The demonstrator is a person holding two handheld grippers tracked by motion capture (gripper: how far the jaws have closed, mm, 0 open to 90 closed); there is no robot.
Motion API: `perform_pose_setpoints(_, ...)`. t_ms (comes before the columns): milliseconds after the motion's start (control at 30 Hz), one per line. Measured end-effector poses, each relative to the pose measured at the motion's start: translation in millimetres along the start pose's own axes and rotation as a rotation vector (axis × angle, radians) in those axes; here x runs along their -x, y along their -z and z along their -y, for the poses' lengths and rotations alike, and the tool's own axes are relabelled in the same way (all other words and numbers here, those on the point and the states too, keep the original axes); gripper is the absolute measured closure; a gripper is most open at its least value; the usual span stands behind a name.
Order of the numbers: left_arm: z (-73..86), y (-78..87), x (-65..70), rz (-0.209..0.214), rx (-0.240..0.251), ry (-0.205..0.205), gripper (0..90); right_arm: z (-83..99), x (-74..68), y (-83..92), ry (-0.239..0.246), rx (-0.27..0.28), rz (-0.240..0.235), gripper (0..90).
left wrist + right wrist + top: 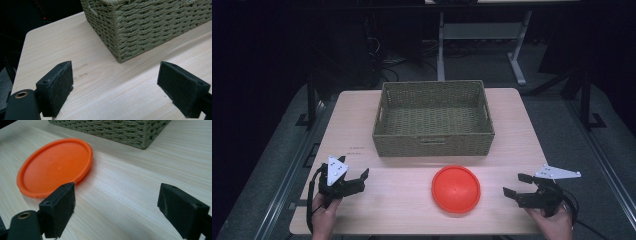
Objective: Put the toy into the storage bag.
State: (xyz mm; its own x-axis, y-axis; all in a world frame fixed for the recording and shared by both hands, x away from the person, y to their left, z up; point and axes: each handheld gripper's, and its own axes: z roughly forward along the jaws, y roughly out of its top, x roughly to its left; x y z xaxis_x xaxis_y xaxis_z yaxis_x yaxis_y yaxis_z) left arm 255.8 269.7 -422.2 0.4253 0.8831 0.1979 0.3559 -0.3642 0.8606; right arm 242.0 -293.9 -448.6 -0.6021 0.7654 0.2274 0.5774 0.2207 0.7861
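Orange plate is laid near the table's front edge, wicker basket behind it. Left gripper and right gripper are held at the front corners, jaws spread, nothing gripped.

No readable text is showing anywhere. Faint dark marks are lying on the bench just left of the woven basket, too small to read.

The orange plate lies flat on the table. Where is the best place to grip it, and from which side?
Probably the raised rim of the orange plate on its right edge, approached low from the right by the open right tool. The plate lies flat on the table, so one jaw would need to slide under the rim.
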Motion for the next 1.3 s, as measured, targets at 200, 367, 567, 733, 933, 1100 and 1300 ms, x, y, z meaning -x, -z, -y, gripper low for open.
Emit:
perform_pose_setpoints(200, 0.6, 2.1, 0.5, 0.001, 0.003, 0.001, 12.8, -4.1, -6.6, -4.1, 0.022, -0.022, -0.008, 14.2)
perform_pose_setpoints(367, 0.8, 0.7, -0.4, 0.004, 0.000, 0.004, 12.8, -8.1, -10.6, -9.5, 0.020, -0.057, -0.038, 14.3)
perform_pose_setpoints(567, 1.2, -0.1, 0.2, 0.005, -0.004, -0.001, 12.8, -24.1, -17.2, -17.4, 0.038, -0.090, -0.074, 14.2)
perform_pose_setpoints(733, 1.3, 0.3, 0.7, 0.003, -0.002, -0.007, 12.8, -42.0, -24.3, -23.2, 0.070, -0.135, -0.091, 14.2)
perform_pose_setpoints(933, 1.5, 0.6, -0.3, 0.005, 0.000, -0.002, 12.8, -56.6, -31.2, -34.4, 0.087, -0.166, -0.109, 14.4)
perform_pose_setpoints(1100, 1.0, 1.1, 0.2, 0.006, -0.001, -0.006, 12.8, -69.4, -36.5, -44.4, 0.102, -0.205, -0.117, 14.4)
perform_pose_setpoints(1300, 1.0, 0.0, 0.6, 0.008, -0.002, -0.004, 12.8, -80.6, -39.2, -55.6, 0.127, -0.241, -0.128, 14.8)
